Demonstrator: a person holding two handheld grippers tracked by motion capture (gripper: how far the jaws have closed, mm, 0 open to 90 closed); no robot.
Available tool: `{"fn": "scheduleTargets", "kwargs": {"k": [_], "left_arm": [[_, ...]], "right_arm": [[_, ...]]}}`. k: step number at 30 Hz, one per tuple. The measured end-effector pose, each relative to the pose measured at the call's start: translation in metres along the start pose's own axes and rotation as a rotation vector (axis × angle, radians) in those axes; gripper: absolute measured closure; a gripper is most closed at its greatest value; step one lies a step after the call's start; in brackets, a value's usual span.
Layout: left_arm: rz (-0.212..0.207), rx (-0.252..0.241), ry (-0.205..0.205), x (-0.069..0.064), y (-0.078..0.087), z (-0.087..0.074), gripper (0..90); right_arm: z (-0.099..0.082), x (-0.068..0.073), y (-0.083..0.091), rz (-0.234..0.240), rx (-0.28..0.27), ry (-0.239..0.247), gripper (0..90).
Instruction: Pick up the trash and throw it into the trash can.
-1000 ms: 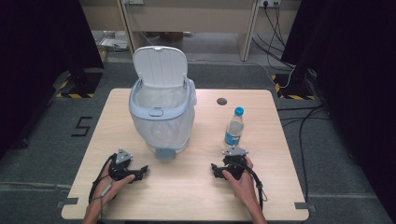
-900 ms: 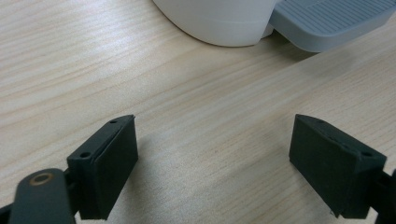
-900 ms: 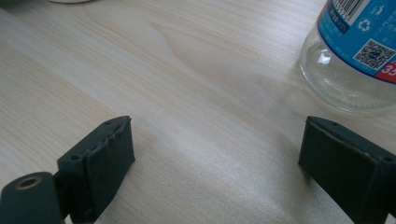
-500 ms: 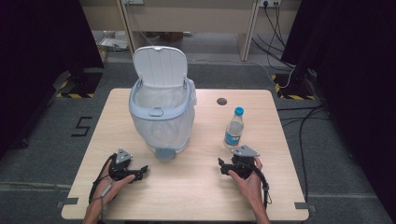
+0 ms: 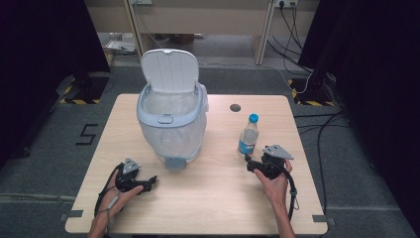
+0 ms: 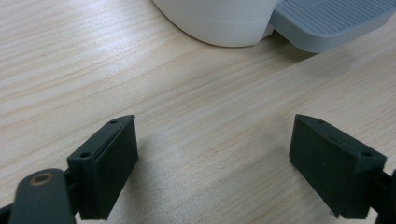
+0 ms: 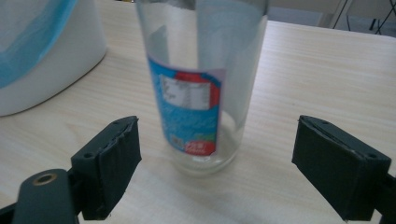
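Clear plastic water bottle (image 7: 201, 88) stands upright on the wooden table (image 5: 208, 208), beside the white pedal bin (image 5: 171, 124).
Right gripper (image 5: 250, 163) faces it, jaws spread wide and empty; left gripper (image 5: 148, 183) rests released.
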State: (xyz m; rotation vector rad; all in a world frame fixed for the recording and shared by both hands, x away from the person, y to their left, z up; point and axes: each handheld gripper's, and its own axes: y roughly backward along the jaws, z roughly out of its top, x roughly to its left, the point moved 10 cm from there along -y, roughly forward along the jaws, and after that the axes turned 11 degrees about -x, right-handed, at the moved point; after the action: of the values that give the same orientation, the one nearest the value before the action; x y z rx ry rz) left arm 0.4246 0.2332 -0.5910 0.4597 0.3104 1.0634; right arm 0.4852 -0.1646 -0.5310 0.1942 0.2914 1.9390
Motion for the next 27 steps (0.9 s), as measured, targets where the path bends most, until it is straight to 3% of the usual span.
{"fn": "scheduleTargets", "kwargs": {"k": [4,7,13,15,19,27], "left_arm": [[0.000,0.000,0.000,0.000,0.000,0.000,14.4],[0.000,0.000,0.000,0.000,0.000,0.000,14.4],[0.000,0.000,0.000,0.000,0.000,0.000,14.4],[0.000,0.000,0.000,0.000,0.000,0.000,14.4],[0.000,0.000,0.001,0.000,0.000,0.000,14.5],[0.003,0.000,0.003,0.000,-0.001,0.000,14.5]], "right_arm": [[0.006,-0.001,-0.005,0.004,-0.029,-0.012,15.3],[0.000,-0.004,-0.008,-0.001,-0.005,-0.003,15.2],[0.000,-0.002,-0.016,0.020,-0.020,-0.011,15.3],[0.000,0.002,-0.020,0.034,-0.002,0.020,15.3],[0.009,0.005,-0.024,0.035,-0.033,0.008,16.0],[0.001,0.007,-0.038,0.061,-0.032,-0.020,16.5]]}}
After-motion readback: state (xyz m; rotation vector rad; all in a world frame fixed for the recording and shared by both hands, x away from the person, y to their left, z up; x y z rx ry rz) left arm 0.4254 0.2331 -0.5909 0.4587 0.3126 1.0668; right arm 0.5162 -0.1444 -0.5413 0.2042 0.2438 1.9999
